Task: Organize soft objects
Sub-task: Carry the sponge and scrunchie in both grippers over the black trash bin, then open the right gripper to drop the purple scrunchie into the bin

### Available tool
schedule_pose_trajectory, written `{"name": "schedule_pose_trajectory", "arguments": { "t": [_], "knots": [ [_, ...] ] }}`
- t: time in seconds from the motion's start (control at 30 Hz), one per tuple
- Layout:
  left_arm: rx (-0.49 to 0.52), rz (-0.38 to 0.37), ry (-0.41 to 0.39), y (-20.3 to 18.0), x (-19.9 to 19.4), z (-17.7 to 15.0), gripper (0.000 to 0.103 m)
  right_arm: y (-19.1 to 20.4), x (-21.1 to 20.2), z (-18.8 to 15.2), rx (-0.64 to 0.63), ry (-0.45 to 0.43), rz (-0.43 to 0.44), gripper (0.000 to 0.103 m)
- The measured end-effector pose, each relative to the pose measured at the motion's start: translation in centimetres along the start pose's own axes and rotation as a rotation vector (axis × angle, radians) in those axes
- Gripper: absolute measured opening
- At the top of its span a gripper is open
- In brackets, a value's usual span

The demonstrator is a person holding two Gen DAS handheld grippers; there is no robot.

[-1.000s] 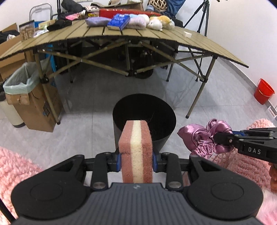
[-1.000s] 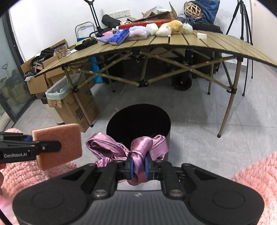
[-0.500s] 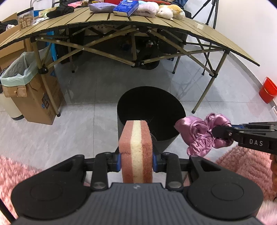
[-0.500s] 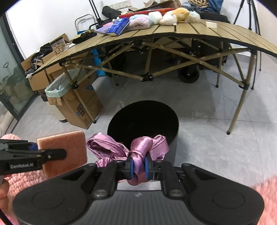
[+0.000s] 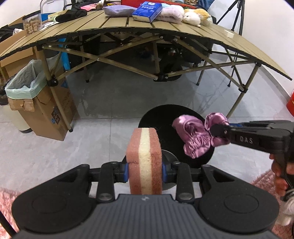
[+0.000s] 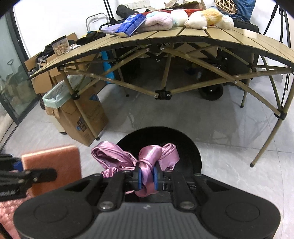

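My left gripper (image 5: 145, 171) is shut on a pink sponge with a cream middle layer (image 5: 144, 160), held upright just left of a round black bin (image 5: 165, 114). The right gripper (image 6: 146, 177) is shut on a shiny purple satin cloth (image 6: 117, 156), which hangs over the black bin (image 6: 189, 143). In the left wrist view the right gripper (image 5: 219, 130) comes in from the right with the satin cloth (image 5: 196, 136) above the bin's opening. From the right wrist, the sponge (image 6: 55, 163) and left gripper (image 6: 42, 175) show at lower left.
A folding slat table (image 5: 183, 35) stands behind, carrying plush toys (image 5: 194, 15), a blue book (image 5: 147, 11) and folded cloths. A cardboard box with a bag liner (image 5: 36, 103) sits left. Pink rug (image 5: 262, 182) lies at the lower corners; a red bucket (image 5: 290, 103) far right.
Both grippers have risen and moved forward over the bin. The satin cloth went from beside the bin to above its opening; the sponge stays clamped.
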State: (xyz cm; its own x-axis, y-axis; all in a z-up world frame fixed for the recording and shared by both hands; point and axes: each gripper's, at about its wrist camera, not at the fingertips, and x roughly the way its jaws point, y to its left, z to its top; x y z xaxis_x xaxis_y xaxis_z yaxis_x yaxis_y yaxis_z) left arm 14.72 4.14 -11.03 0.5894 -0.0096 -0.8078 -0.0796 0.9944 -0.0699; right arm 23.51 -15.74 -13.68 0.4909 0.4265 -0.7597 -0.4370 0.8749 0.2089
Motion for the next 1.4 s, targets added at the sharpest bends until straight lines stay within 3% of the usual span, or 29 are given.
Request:
{"name": "schedule_pose_trajectory", "arguments": {
  "t": [0.37, 0.67, 0.77, 0.83, 1.03, 1.2, 1.4],
  "knots": [
    [0.011, 0.035, 0.019, -0.8, 2.2, 1.2, 0.032, -2.8, 4.3, 0.2, 0.053, 0.042, 0.013, 0.012],
    [0.02, 0.039, 0.022, -1.2, 2.5, 1.2, 0.032, -2.1, 5.4, 0.1, 0.03, 0.075, 0.009, 0.017],
    [0.018, 0.039, 0.017, -1.2, 2.4, 1.3, 0.032, -2.0, 5.5, -0.1, 0.024, 0.081, -0.001, 0.032],
    [0.018, 0.038, 0.015, -1.2, 2.3, 1.3, 0.032, -2.0, 5.3, 0.0, 0.023, 0.071, 0.003, 0.051],
    [0.02, 0.039, 0.016, -1.2, 2.4, 1.3, 0.032, -2.8, 4.1, 0.1, 0.047, 0.038, -0.001, 0.092],
    [0.027, 0.037, 0.022, -1.4, 2.6, 1.4, 0.032, -3.8, 3.8, 0.0, 0.089, 0.046, -0.021, 0.103],
    [0.04, 0.027, 0.028, -1.9, 3.2, 1.9, 0.032, -4.6, 3.3, -0.7, 0.121, 0.071, -0.044, 0.103]
  ]
}}
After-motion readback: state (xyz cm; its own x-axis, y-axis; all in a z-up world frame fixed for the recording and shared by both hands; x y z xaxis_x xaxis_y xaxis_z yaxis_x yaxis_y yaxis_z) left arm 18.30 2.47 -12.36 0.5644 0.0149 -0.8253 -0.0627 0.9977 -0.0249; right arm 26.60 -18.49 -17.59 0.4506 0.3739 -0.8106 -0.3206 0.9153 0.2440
